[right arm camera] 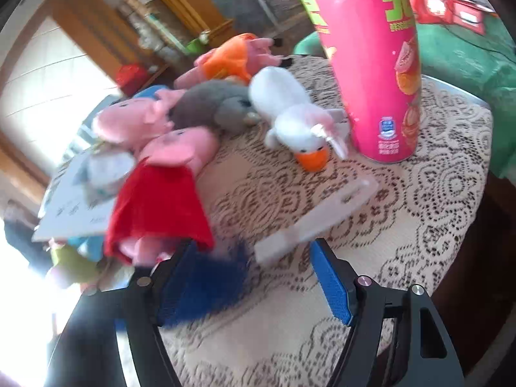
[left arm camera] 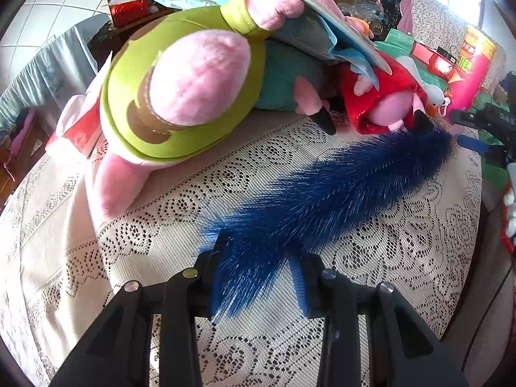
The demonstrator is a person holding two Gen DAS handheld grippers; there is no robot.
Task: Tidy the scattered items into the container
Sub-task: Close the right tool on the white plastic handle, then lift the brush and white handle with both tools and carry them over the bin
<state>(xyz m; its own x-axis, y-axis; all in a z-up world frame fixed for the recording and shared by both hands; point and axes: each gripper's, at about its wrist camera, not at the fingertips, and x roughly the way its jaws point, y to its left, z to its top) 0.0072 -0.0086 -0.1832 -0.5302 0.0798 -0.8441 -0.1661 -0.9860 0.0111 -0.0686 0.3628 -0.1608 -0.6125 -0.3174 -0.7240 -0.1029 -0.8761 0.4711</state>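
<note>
Gripping: left gripper [left arm camera: 258, 277] has its fingers clamped on the near end of a blue furry tail [left arm camera: 338, 190]; fur spills out both sides of the pads.
Tail position: lies flat across the lace tablecloth [left arm camera: 161, 242], running away from the left fingers toward the far right, its far tip just beside a red-dressed pink plush [left arm camera: 383, 96].
Right gripper [right arm camera: 254, 277]: fingers apart; the tail's far end [right arm camera: 206, 287] sits against the left-hand blue pad, the other pad stands clear of it. View is blurred.
Between right fingers, farther out: a pale flat plastic piece [right arm camera: 319, 219] lying on the cloth.
Table: round, cloth-covered, cluttered along the far edge.
Plush pile: large pink toy in a green outfit [left arm camera: 180, 96], on its side; light-blue paper [left arm camera: 338, 32] draped over the toys behind it.
White duck toy [right arm camera: 290, 116]: on the cloth, orange beak toward the camera, just beside a tall pink canister [right arm camera: 371, 64] standing upright.
Container: cannot tell which item it is.
</note>
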